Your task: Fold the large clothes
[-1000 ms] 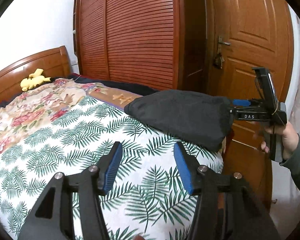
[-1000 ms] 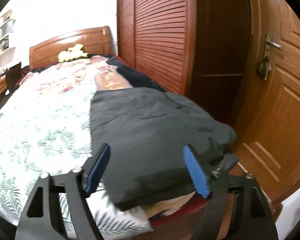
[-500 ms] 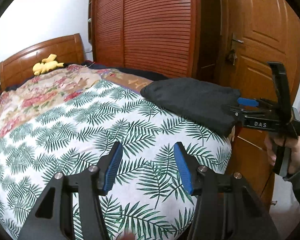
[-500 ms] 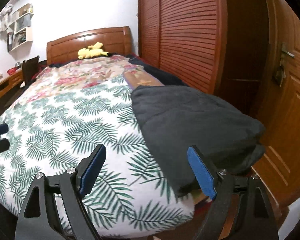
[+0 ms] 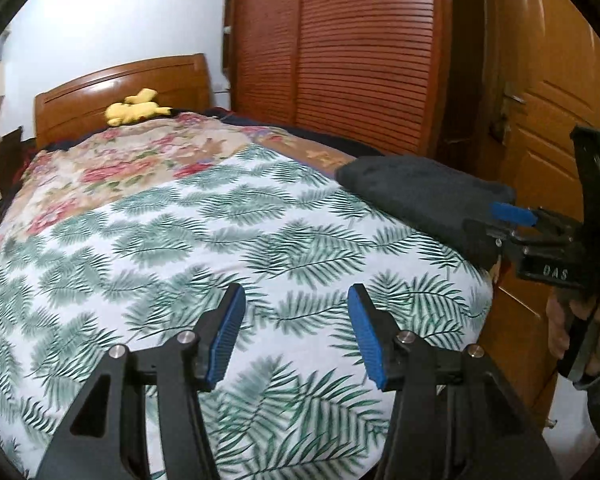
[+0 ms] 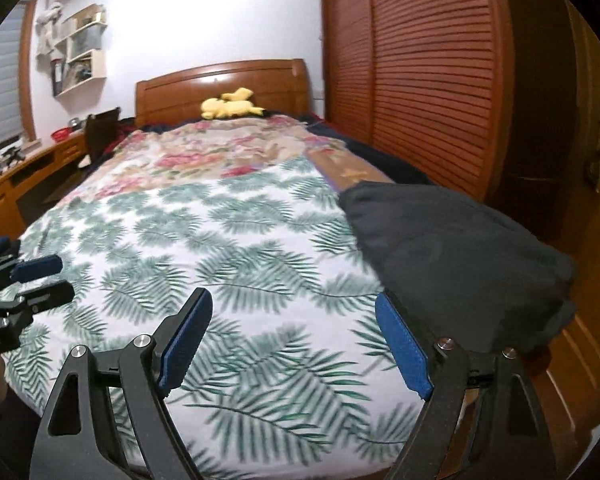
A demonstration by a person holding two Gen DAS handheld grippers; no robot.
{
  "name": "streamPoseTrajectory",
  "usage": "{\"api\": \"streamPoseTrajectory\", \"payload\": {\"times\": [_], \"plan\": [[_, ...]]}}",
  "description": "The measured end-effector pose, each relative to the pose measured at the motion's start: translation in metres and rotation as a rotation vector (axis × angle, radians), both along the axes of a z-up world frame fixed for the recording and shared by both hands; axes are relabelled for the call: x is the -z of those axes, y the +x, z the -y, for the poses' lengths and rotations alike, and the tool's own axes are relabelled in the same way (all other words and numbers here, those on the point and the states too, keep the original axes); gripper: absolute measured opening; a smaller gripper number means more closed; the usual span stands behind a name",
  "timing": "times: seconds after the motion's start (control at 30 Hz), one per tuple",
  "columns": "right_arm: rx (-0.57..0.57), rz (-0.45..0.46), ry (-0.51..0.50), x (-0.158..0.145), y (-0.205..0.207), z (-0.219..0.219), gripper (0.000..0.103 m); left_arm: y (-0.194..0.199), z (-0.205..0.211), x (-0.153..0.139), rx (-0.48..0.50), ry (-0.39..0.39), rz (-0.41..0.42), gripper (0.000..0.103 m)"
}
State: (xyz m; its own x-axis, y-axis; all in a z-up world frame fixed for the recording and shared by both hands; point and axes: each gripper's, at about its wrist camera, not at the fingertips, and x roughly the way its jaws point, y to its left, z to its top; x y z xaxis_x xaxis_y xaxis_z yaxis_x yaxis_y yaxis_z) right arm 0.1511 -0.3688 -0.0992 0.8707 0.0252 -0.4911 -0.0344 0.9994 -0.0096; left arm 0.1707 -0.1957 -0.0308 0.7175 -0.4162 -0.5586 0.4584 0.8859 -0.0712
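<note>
A dark grey folded garment lies at the near right corner of the bed, on the palm-leaf bedspread. My right gripper is open over the bedspread just left of the garment, with its right pad close to the garment's edge and nothing between its pads. In the left wrist view the garment lies far right, and the right gripper, held by a hand, sits at its near end. My left gripper is open above the leaf print, empty; it also shows at the left edge as the left gripper.
A yellow plush toy rests by the wooden headboard. A louvred wardrobe and a wooden door run close along the bed's right side. A desk and wall shelves stand to the left.
Both grippers have drawn back and to the left. The garment was between the right gripper's fingers a second ago and now lies to their right. It rests flatter on the bed corner.
</note>
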Motion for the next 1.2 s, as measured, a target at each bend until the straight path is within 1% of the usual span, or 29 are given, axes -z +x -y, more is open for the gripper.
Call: {"api": "streamPoseTrajectory", "payload": {"times": [0.27, 0.37, 0.5, 0.73, 0.97, 1.07, 1.2], "plan": [[-0.092, 0.003, 0.014, 0.0, -0.009, -0.051, 0.085, -0.025, -0.055, -0.008, -0.11, 0.0, 0.016, 0.052], [-0.13, 0.008, 0.035, -0.003, -0.012, -0.071, 0.085, -0.034, -0.078, -0.009, -0.161, 0.01, 0.017, 0.052], [-0.163, 0.02, 0.035, -0.004, -0.015, -0.095, 0.085, -0.046, -0.102, -0.01, -0.219, 0.024, 0.025, 0.052], [-0.241, 0.03, 0.063, -0.005, -0.02, -0.136, 0.085, -0.069, -0.147, -0.014, -0.334, 0.011, 0.05, 0.052], [-0.301, 0.087, 0.066, -0.024, -0.034, -0.169, 0.085, -0.091, -0.178, -0.032, -0.421, 0.004, 0.102, 0.052], [-0.321, 0.113, 0.076, -0.033, -0.042, -0.178, 0.085, -0.102, -0.187, -0.04, -0.445, -0.012, 0.123, 0.052], [-0.346, 0.151, 0.087, -0.046, -0.053, -0.189, 0.085, -0.116, -0.196, -0.052, -0.486, -0.013, 0.172, 0.052]]}}
